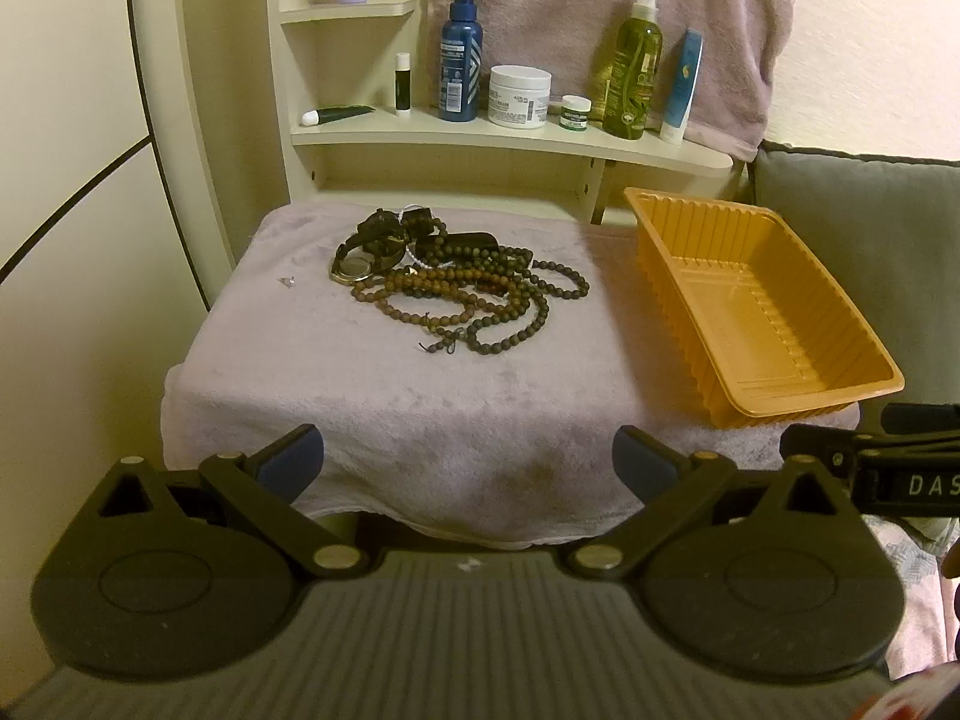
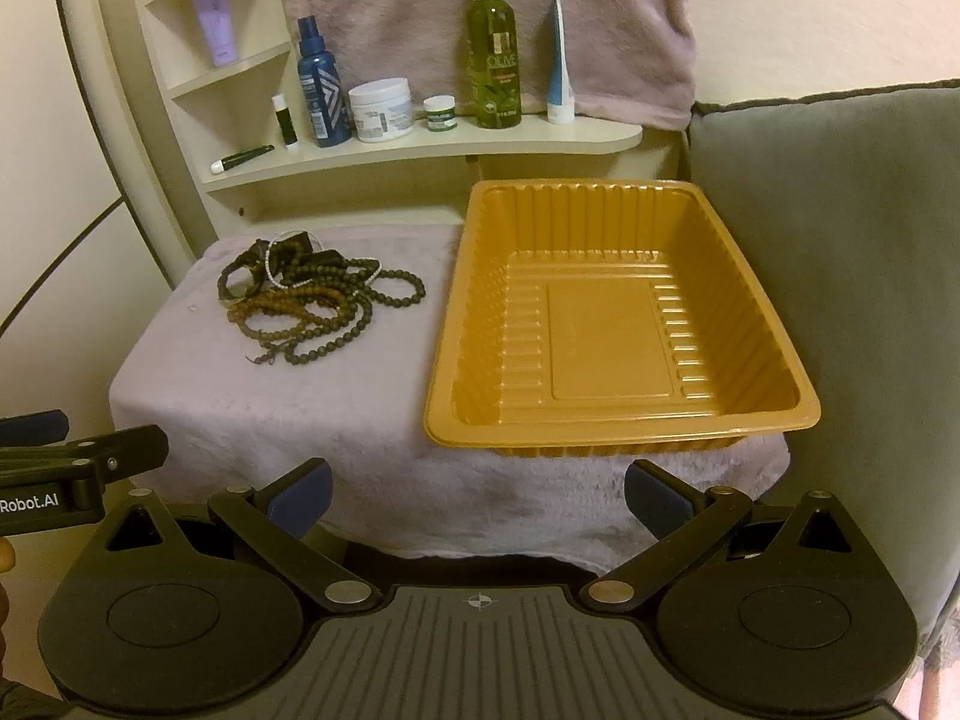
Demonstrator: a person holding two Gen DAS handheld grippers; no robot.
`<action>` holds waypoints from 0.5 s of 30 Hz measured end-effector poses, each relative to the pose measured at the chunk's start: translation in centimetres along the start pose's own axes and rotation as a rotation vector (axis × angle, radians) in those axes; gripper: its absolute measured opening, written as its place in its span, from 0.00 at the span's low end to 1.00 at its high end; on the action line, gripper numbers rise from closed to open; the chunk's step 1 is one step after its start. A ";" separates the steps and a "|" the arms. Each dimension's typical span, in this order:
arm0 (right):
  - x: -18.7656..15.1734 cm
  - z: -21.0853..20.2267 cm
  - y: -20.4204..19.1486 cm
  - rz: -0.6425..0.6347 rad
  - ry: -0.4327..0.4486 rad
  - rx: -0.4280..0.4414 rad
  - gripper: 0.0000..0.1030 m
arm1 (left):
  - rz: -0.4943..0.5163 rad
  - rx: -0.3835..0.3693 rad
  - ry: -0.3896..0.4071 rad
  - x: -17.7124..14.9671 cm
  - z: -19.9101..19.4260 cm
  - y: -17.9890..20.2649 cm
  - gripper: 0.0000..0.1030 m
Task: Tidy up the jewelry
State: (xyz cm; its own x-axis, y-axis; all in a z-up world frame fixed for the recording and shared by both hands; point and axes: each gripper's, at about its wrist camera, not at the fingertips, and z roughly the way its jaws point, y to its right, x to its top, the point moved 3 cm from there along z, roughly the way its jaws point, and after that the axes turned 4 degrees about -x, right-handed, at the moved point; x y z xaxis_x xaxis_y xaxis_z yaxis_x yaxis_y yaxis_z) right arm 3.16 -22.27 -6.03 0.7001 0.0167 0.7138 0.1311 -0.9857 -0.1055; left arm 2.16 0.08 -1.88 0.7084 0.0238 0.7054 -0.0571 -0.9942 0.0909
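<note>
Clearly nothing is picked up yet: both the left tongs (image 1: 468,462) and the right tongs (image 2: 477,495) are spread wide, pinching nothing. The bead pile (image 1: 462,288) lies on the towel-covered tabletop (image 1: 372,396), ahead of the left tongs; the orange tray (image 2: 606,324), bare inside, sits straight ahead of the right tongs. Best to pinch one loose strand at the pile's near edge and lift slowly, since the strands look tangled. Only the left view shows the watch (image 1: 354,267) and a tiny earring (image 1: 287,281) clearly.
</note>
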 end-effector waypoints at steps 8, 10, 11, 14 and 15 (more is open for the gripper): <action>-0.2 -0.1 0.3 0.009 0.001 -0.001 1.00 | 0.000 0.000 0.000 0.0 0.0 0.0 0.99; -0.2 0.0 0.4 0.013 0.002 -0.003 1.00 | 0.001 -0.002 -0.001 -0.1 0.0 0.1 0.99; -0.2 0.0 0.5 0.015 0.001 -0.005 1.00 | 0.002 -0.002 -0.002 -0.1 0.1 0.2 0.99; -0.1 0.1 0.8 0.022 0.000 -0.010 1.00 | 0.005 -0.005 -0.004 -0.3 0.2 0.6 0.99; -0.1 0.2 0.9 0.026 0.000 -0.012 1.00 | 0.006 -0.008 -0.006 -0.4 0.3 0.6 0.99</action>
State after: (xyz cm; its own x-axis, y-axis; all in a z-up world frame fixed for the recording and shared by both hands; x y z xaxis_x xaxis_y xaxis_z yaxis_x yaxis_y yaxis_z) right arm 3.27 -23.09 -6.34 0.7029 -0.0086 0.7113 0.1044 -0.9879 -0.1151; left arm 2.04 -0.60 -2.33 0.7122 0.0170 0.7017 -0.0672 -0.9935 0.0923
